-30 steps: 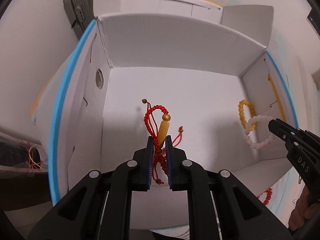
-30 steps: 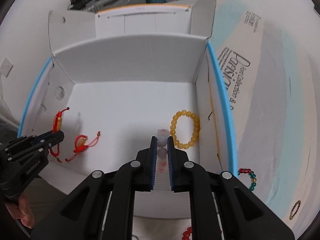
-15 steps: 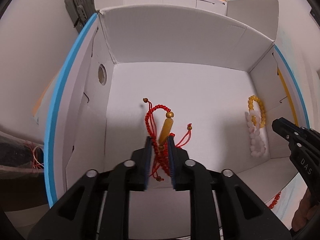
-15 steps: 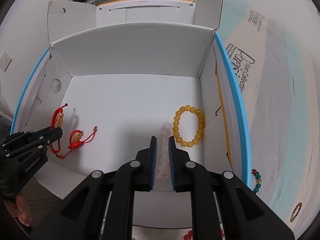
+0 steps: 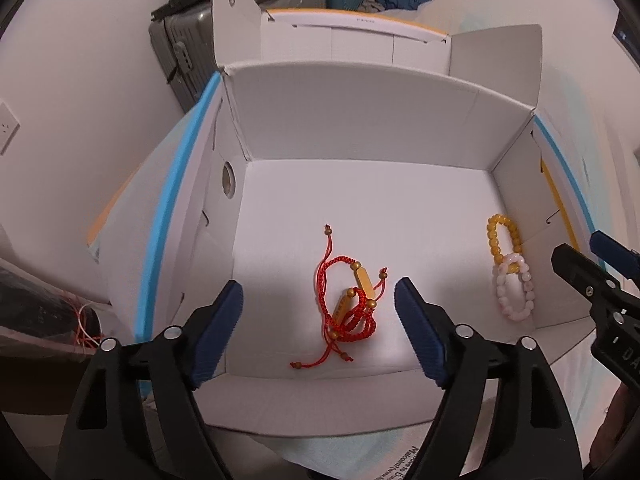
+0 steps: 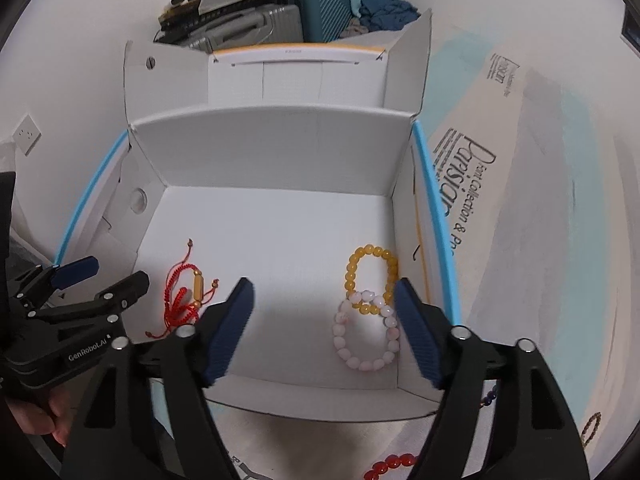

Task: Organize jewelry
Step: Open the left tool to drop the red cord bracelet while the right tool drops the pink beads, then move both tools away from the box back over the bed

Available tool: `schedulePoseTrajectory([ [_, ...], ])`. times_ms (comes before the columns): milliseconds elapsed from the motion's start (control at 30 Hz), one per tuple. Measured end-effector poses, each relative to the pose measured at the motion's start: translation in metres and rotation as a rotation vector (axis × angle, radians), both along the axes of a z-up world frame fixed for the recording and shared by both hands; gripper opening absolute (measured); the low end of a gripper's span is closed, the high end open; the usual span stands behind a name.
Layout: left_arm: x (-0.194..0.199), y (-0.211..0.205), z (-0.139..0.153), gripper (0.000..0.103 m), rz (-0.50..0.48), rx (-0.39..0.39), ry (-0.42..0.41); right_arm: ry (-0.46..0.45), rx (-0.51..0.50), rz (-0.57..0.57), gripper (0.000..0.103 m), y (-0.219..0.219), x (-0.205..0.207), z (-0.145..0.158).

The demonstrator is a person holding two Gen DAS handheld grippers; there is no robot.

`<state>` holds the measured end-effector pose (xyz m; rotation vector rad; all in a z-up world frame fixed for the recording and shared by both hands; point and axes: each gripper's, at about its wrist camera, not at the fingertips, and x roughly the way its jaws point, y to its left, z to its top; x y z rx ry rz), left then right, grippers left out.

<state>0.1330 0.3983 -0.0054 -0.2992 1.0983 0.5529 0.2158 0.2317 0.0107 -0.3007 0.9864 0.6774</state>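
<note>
A red bead strand (image 6: 394, 465) and a brown one (image 6: 591, 429) are cut off at the lower edge of the right wrist view, half hidden behind the right gripper's (image 6: 325, 303) black arms, and only part of the printed lettering on the sheet (image 6: 532, 184) beside the box can be read. Of the person, only a fingertip (image 6: 48, 424) under the left gripper (image 5: 319, 297) shows. Both grippers tilt steeply down over the open white cardboard box (image 5: 360, 120), their jaws having just been opening and now standing wide with nothing pressed between the ribbed blue pads. The red braided cord bracelets (image 5: 352, 304), knotted string with smooth oblong amber-coloured beads and small round gold ones, lie in a loose tangle on the box floor just ahead of the left gripper, between its spread fingers but untouched. Ahead of the right gripper, toward its right finger, the pale pink bead bracelet (image 6: 366, 338) lies flat, its far end overlapping the near end of the glossy yellow bead bracelet (image 6: 370, 280), which sits against the box's blue-edged side wall. The box's flaps stand up behind, one pierced by a round hole. Suitcases (image 6: 280, 20) and crumpled blue cloth (image 6: 386, 12) are stacked beyond the box.
</note>
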Motion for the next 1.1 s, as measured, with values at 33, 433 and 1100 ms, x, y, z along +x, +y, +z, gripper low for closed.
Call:
schedulePoseTrajectory([
  [33, 0.000, -0.001, 0.001, 0.082, 0.000, 0.002, -0.002, -0.003, 0.002, -0.001, 0.075, -0.001, -0.001, 0.002],
  [433, -0.012, -0.018, 0.023, 0.093, -0.029, 0.019, -0.052, -0.044, 0.038, -0.023, 0.088, -0.027, -0.010, 0.026],
  [1100, 0.000, -0.095, 0.065, 0.097, -0.127, 0.035, -0.127, -0.110, 0.062, -0.144, 0.092, -0.126, -0.008, 0.070],
])
